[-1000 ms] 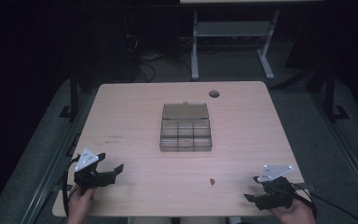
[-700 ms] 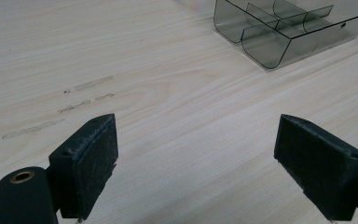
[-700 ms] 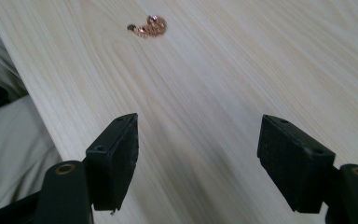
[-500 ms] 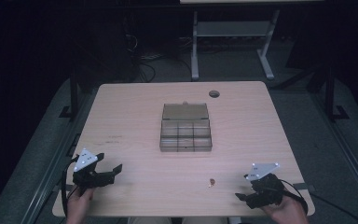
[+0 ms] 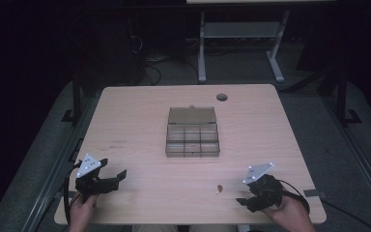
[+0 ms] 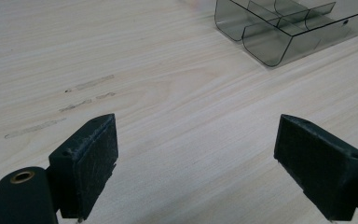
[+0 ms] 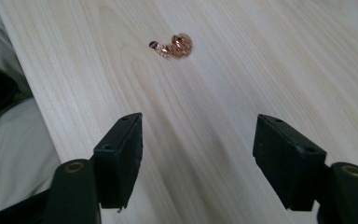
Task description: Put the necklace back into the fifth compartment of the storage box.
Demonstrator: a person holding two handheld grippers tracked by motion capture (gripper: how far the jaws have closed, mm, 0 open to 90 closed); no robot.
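Pale wooden table (image 5: pixel 140 125): we aim our right gripper (image 7: pixel 198 154), jaws spread and just narrowing, at a small coppery chain (image 7: pixel 175 45) nearby; left gripper (image 6: pixel 196 158) rests spread, empty, toward the compartment box (image 5: pixel 192 131).

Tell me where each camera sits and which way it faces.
High view: above the near side, looking forward and down at the table; hands, left gripper, right gripper.
Left gripper view: along open jaws toward the organizer box.
Right gripper view: along open jaws toward the copper chain.
Shared: box and chain also appear in the high view.
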